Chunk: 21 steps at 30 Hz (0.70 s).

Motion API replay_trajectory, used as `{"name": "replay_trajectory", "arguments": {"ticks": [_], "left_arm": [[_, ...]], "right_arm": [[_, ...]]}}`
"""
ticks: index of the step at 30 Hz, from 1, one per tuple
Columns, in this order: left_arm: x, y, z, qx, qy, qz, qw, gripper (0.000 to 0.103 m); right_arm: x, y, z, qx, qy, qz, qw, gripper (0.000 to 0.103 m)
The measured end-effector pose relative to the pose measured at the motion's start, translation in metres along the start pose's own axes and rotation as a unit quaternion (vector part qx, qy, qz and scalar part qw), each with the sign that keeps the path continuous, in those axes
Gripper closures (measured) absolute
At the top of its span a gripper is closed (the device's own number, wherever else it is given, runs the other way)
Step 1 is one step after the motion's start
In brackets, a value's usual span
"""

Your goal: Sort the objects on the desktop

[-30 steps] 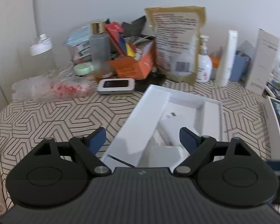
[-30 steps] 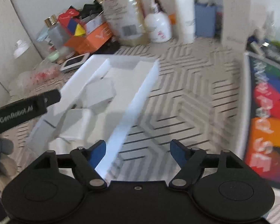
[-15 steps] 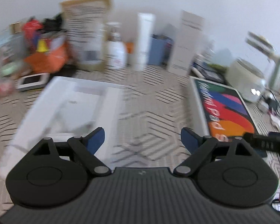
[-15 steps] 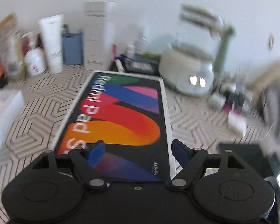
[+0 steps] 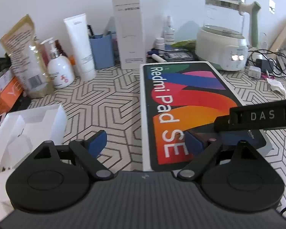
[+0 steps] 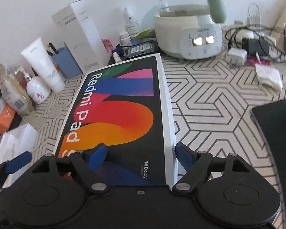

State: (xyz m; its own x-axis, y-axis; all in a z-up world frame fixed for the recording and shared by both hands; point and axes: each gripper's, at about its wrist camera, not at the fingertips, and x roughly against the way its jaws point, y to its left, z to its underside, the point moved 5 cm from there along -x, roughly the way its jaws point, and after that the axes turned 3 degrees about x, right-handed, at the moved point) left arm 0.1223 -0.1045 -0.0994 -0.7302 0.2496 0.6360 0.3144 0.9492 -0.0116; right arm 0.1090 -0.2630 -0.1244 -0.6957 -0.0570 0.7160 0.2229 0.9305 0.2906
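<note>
A flat Redmi Pad SE box (image 5: pixel 183 103) with a colourful lid lies on the patterned desk; it also shows in the right wrist view (image 6: pixel 120 110). My left gripper (image 5: pixel 145 143) is open over the box's near left edge, one finger left of the box, one above the lid. My right gripper (image 6: pixel 141 153) is open over the box's near right corner, its right finger just outside the edge. The right gripper's body (image 5: pixel 257 116) crosses the box in the left wrist view. An open white box tray (image 5: pixel 24 131) lies at the left.
An electric kettle (image 5: pixel 223 40) stands behind the box, with chargers and cables (image 6: pixel 255 45) to its right. A tall white carton (image 5: pixel 128 30), a white tube (image 5: pixel 80 45), a blue holder (image 5: pixel 102 51), a pump bottle (image 5: pixel 60 70) and a pouch (image 5: pixel 26 59) line the back. A dark slab (image 6: pixel 276 133) lies right.
Both grippers swung right from the white tray to the Redmi Pad SE box and moved closer to its near end. Both stayed open.
</note>
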Motion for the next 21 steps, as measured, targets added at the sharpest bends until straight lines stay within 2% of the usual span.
{"name": "replay_trajectory", "arguments": {"ticks": [4, 7, 11, 17, 21], "left_arm": [[-0.001, 0.002, 0.002, 0.026, 0.015, 0.044, 0.9986, 0.014], [0.001, -0.003, 0.002, 0.013, 0.016, 0.046, 0.9987, 0.012], [0.003, -0.006, 0.005, 0.021, 0.025, 0.052, 0.9981, 0.011], [0.021, 0.001, 0.017, 0.013, 0.072, 0.067, 0.9951, 0.002], [0.036, 0.012, 0.027, 0.027, 0.094, 0.08, 0.992, 0.002]], "right_arm": [[0.001, 0.001, 0.004, 0.001, 0.002, -0.005, 1.0, 0.019], [0.005, 0.003, 0.007, 0.002, 0.024, -0.018, 1.0, 0.02], [0.007, 0.01, 0.012, 0.012, 0.035, -0.028, 0.999, 0.02], [0.016, 0.015, 0.022, 0.031, 0.051, -0.043, 0.997, 0.021], [0.026, 0.024, 0.036, 0.056, 0.068, -0.063, 0.994, 0.021]]}}
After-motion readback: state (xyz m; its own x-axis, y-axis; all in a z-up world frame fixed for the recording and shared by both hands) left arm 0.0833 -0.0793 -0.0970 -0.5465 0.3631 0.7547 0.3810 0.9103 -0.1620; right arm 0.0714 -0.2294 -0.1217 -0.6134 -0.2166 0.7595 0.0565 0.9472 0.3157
